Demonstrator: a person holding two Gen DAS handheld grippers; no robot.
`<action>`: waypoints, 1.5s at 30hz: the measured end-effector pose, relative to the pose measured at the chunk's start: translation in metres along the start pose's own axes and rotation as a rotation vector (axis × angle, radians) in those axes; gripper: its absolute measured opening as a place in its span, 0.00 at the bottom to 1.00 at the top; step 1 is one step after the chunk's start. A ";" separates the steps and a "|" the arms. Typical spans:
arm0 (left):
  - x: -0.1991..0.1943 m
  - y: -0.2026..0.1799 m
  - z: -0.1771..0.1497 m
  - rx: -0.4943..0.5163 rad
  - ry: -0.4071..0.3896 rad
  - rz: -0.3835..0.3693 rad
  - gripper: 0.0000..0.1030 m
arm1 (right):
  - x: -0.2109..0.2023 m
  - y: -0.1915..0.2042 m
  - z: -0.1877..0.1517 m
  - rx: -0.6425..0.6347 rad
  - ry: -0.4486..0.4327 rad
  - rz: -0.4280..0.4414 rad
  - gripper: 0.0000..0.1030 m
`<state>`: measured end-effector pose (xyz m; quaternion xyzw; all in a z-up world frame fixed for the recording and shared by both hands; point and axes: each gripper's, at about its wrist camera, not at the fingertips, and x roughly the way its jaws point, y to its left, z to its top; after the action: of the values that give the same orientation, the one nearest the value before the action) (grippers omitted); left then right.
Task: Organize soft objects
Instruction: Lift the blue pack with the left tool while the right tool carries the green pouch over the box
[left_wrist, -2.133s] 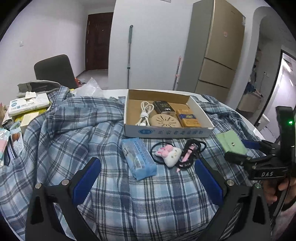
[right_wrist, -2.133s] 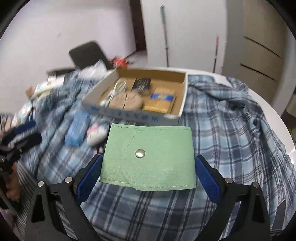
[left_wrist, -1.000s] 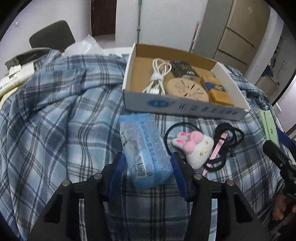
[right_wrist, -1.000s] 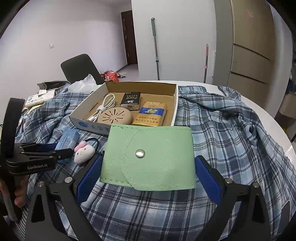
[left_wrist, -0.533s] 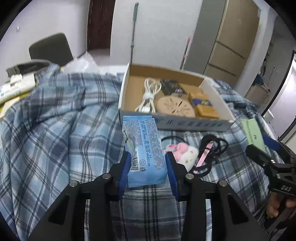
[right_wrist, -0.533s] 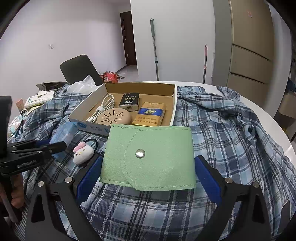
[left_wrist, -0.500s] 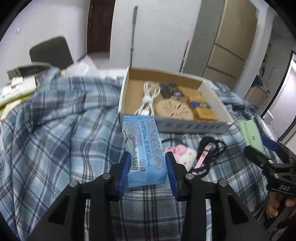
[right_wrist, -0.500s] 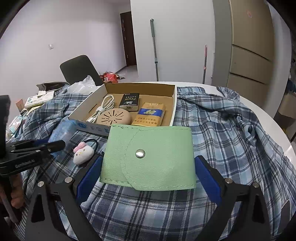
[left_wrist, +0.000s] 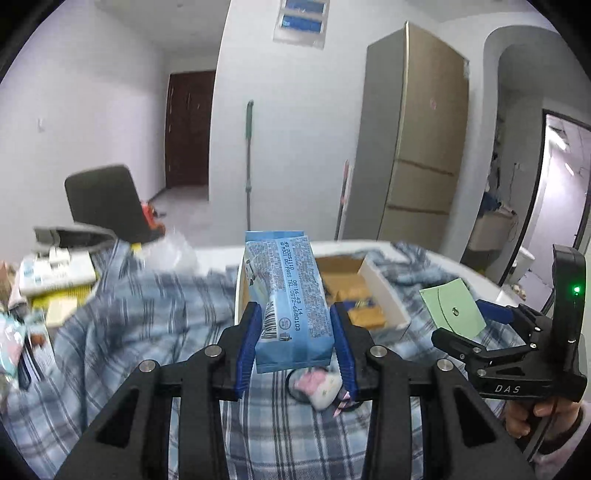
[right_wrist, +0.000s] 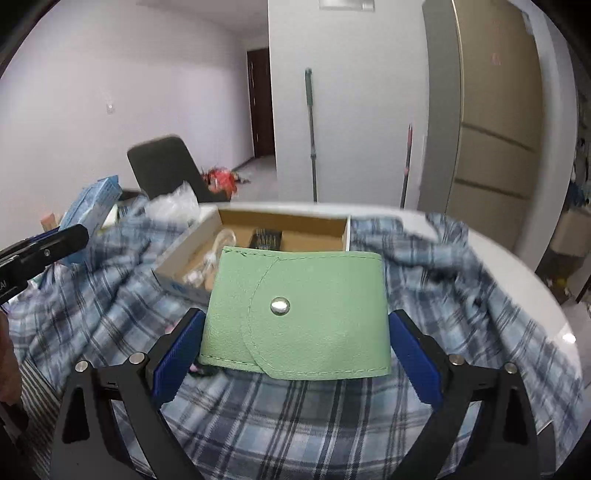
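My left gripper (left_wrist: 295, 332) is shut on a blue tissue pack (left_wrist: 288, 295) and holds it in the air above the plaid cloth, in front of the cardboard box (left_wrist: 384, 299). In the right wrist view the same tissue pack (right_wrist: 92, 206) shows at the far left, raised. My right gripper (right_wrist: 295, 332) is shut on a green snap pouch (right_wrist: 295, 314), held flat just in front of the cardboard box (right_wrist: 280, 229). A pink and white bunny plush (left_wrist: 321, 387) lies on the cloth under the left gripper, partly hidden.
A blue plaid shirt (right_wrist: 295, 424) covers the round white table (right_wrist: 517, 266). The box holds a white cable (right_wrist: 210, 262), a dark pack and yellow packs. Boxes and packets (left_wrist: 55, 273) crowd the left edge. A black chair (left_wrist: 103, 199) stands behind.
My left gripper closed on the tissue pack on the cloth, then lifted it up and tilted level. The right gripper with the pouch rose slightly.
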<state>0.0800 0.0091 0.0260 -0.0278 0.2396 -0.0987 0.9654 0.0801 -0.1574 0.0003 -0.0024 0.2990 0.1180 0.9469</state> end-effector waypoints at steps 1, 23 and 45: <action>-0.005 -0.003 0.008 0.013 -0.018 0.006 0.39 | -0.006 0.000 0.006 -0.001 -0.019 0.002 0.94; -0.013 -0.018 0.146 -0.005 -0.209 0.017 0.39 | -0.054 0.016 0.159 0.028 -0.368 -0.049 0.94; 0.123 0.011 0.089 -0.015 0.152 0.037 0.39 | 0.082 0.005 0.119 0.040 -0.017 -0.007 0.94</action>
<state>0.2302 -0.0052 0.0470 -0.0230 0.3132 -0.0808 0.9460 0.2116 -0.1258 0.0516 0.0165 0.2931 0.1087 0.9497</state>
